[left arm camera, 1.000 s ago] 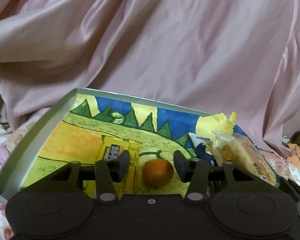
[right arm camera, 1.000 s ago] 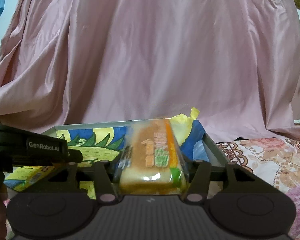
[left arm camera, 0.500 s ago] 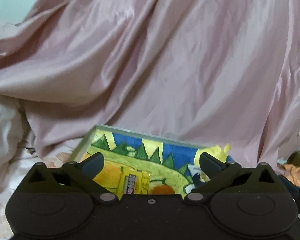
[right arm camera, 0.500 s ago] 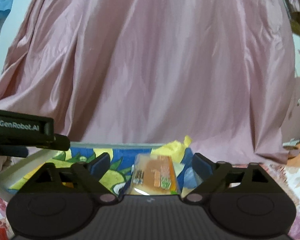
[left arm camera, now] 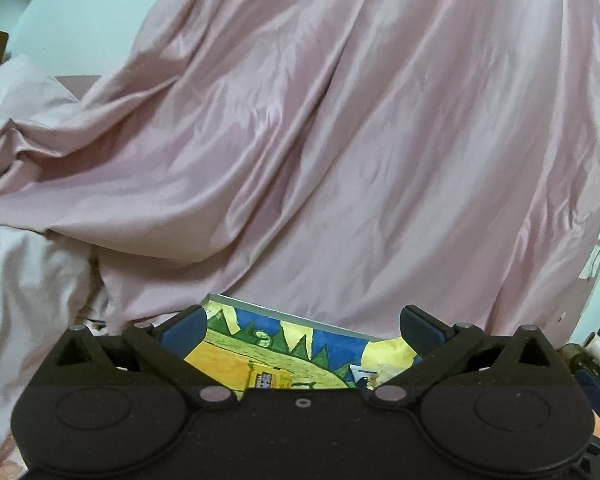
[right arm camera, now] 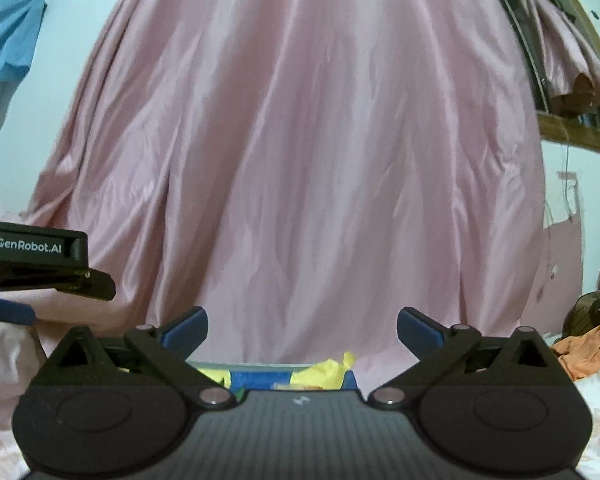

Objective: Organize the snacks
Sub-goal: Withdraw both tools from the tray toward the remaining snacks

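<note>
Both tools, left tool [left arm camera: 302, 330] and right tool [right arm camera: 302, 326], gape wide and empty; the right is opening. Beyond their fingers a painted tray [left arm camera: 284, 314] holds what may be a yellow packet [left arm camera: 269, 378].

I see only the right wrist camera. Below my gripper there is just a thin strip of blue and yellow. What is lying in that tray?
Observer: The left wrist view shows a yellow packet lying on the painted floor of the tray.
Operator: Is the left gripper holding something?
Observer: No. The left gripper is open, with nothing between its jaws.
Operator: Is anything more in the tray?
Observer: A white and blue wrapper shows at the tray's right side; the gripper body hides the rest of it.
</note>
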`<state>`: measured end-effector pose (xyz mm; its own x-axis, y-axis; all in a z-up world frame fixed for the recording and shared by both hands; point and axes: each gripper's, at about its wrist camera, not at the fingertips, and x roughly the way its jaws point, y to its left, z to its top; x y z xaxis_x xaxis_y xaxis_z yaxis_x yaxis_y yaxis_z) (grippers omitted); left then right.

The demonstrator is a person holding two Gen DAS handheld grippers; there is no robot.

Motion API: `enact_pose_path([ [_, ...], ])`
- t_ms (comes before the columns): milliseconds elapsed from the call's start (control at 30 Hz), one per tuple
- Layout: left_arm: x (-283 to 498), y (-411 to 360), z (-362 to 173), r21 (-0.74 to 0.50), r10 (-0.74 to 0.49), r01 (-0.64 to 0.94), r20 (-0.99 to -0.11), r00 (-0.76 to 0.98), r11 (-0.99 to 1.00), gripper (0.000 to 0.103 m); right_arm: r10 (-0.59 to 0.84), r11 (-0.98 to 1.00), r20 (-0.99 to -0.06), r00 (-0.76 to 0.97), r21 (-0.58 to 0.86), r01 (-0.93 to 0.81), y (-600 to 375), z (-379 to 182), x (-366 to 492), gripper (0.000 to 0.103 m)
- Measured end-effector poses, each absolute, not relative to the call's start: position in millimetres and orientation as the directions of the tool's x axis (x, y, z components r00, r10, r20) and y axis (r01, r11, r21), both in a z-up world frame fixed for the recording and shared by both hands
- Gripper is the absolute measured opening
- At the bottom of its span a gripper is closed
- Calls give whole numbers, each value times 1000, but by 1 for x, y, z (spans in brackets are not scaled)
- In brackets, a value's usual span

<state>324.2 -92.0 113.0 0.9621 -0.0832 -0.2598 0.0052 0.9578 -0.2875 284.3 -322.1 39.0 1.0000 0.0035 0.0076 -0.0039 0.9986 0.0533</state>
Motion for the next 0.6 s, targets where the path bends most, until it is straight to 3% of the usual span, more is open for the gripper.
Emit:
enact_pose_path([
  [600,221,-59,113,-248,-81,17,-249,965,969,102,-1,999,65,998,40,-1,-298,57,185,103],
])
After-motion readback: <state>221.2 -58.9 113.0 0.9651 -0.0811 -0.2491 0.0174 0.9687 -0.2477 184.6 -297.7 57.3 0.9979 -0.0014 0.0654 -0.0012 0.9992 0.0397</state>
